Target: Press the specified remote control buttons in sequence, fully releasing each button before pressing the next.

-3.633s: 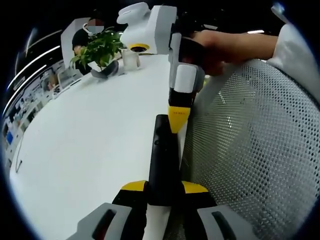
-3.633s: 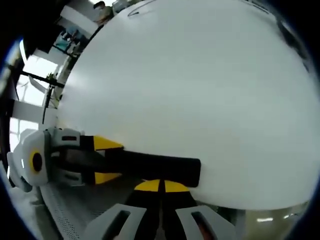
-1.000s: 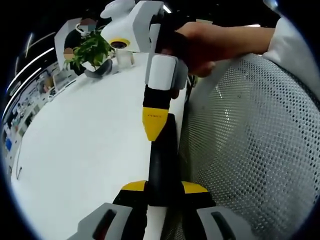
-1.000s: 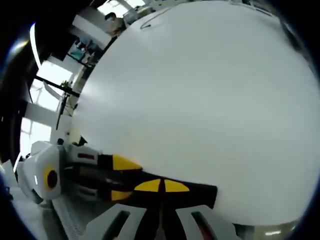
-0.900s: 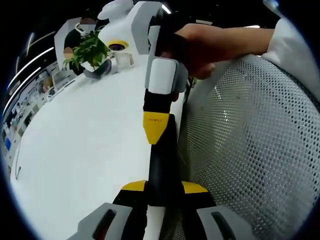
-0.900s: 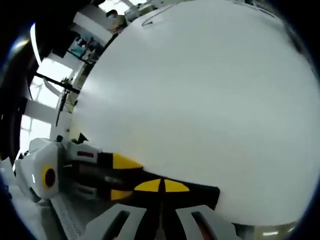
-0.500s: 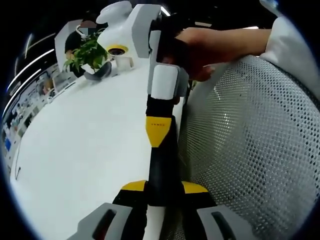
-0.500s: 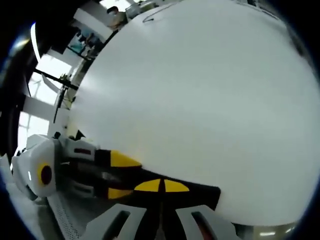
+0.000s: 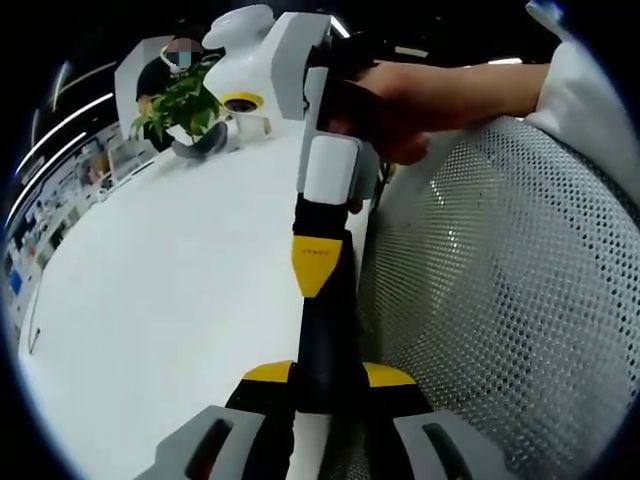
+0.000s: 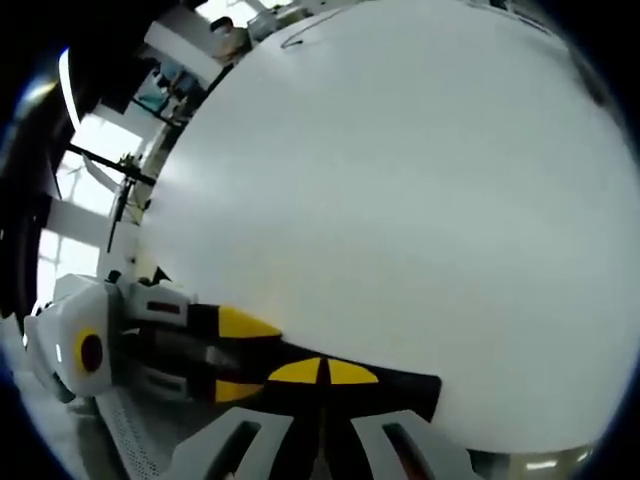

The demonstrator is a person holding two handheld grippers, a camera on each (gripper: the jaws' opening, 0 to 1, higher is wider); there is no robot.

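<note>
The remote control point(image 9: 325, 330) is a slim black bar; it lies lengthwise along the white table's point(image 9: 170, 290) edge; in the right gripper view its end point(image 10: 400, 385) lies flat on that table.

Left gripper point(image 9: 328, 372): yellow jaw tips, black jaw faces, grey moulded finger bodies with dark recessed slots. Right gripper point(image 9: 316, 268): white housing, black mid-section, yellow pointed tips with small dark marking. Person's hand point(image 9: 400, 95); white sleeve point(image 9: 582, 95).
</note>
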